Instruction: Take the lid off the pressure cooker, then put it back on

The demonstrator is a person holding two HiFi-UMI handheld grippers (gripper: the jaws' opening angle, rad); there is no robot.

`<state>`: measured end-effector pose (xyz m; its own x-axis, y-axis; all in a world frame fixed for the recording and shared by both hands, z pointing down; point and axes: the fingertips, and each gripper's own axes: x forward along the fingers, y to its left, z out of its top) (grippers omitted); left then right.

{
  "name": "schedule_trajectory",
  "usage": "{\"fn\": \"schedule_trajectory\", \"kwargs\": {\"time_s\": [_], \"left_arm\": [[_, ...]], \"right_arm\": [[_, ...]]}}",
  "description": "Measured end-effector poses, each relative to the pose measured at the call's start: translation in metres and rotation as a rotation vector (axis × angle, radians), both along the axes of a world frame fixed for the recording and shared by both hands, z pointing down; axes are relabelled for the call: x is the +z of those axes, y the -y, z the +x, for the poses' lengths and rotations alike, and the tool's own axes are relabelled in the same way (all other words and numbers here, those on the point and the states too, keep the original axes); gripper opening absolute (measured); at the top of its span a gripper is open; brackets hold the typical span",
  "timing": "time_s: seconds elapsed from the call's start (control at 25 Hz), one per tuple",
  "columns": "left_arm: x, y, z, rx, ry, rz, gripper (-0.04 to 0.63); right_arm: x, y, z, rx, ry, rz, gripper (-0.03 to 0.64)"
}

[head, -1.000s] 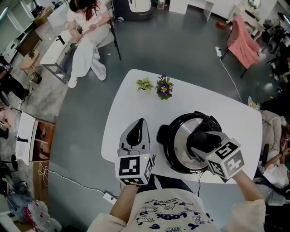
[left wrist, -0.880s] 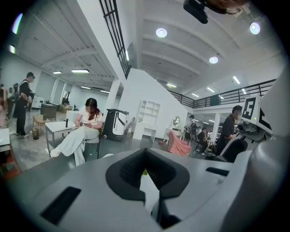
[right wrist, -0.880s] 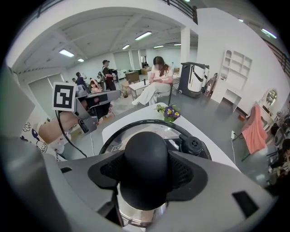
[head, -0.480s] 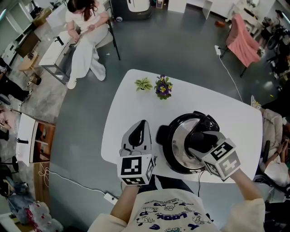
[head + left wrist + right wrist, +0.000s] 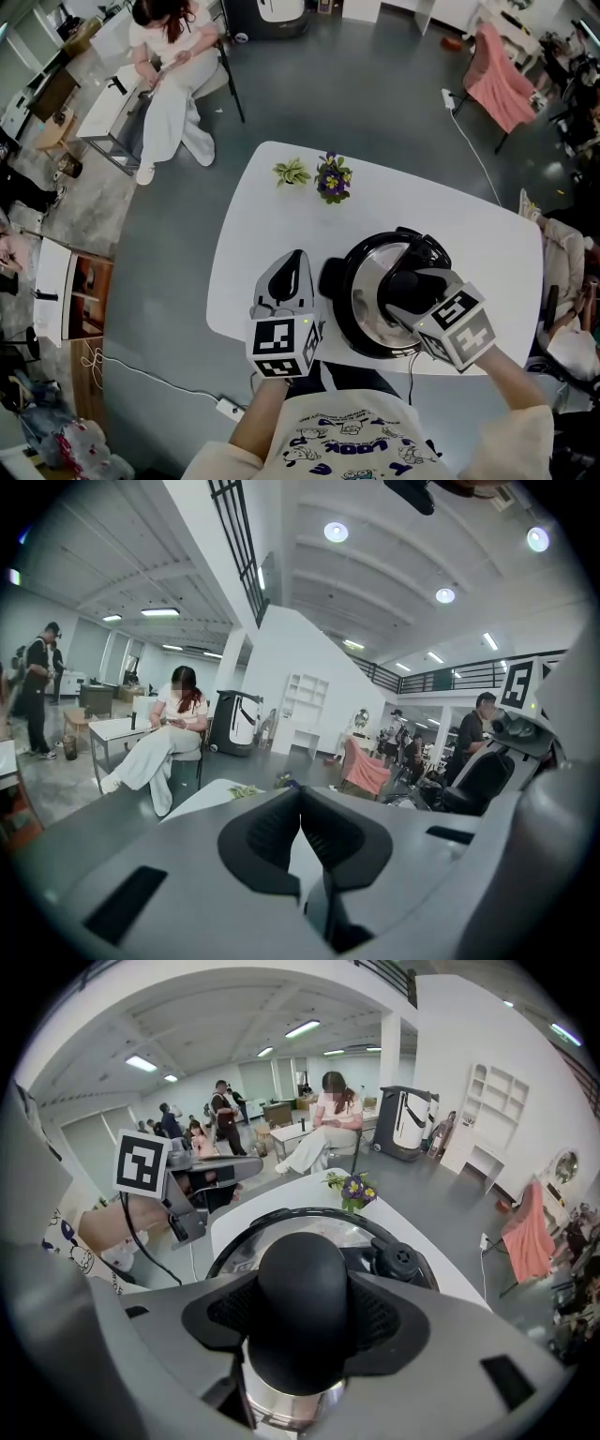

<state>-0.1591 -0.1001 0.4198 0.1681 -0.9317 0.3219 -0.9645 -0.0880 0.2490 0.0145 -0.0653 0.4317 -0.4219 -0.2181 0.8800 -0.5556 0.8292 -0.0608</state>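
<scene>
The left gripper is clenched on nothing by the table's front edge. Right of it, near the same edge, the pressure cooker stands with its lid on; the right gripper grasps the lid's black knob. If the lid sticks, a pull may drag the unsteadied cooker off the edge, or the round knob may slip. No brand or writing can be read

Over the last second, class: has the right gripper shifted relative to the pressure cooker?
No. The right gripper stays clamped on the lid knob, sitting as before against the cooker rim.
</scene>
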Motion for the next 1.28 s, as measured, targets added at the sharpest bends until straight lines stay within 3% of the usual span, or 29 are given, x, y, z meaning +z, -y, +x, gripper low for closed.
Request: {"fn": "schedule_trajectory", "kwargs": {"time_s": [0.16,0.48,0.8,0.92,1.28], "left_arm": [[0.019,-0.001,0.010,0.031,-0.040,-0.055,0.017],[0.055,-0.003,0.027,0.054,-0.211,-0.169,0.136],[0.070,-0.003,0.041,0.069,-0.370,-0.232,0.137],[0.067,-0.003,0.044,0.079,-0.387,-0.230,0.091],[0.068,-0.002,0.045,0.066,-0.407,-0.231,0.091]], "right_arm": [[0.000,0.000,0.001,-0.001,-0.015,-0.011,0.295],[0.001,0.000,0.000,0.003,-0.017,-0.023,0.295],[0.003,0.001,0.002,-0.001,-0.025,-0.019,0.295],[0.002,0.000,0.001,-0.002,-0.024,-0.023,0.295],[0.003,0.000,-0.001,-0.009,-0.033,-0.036,0.296]]}}
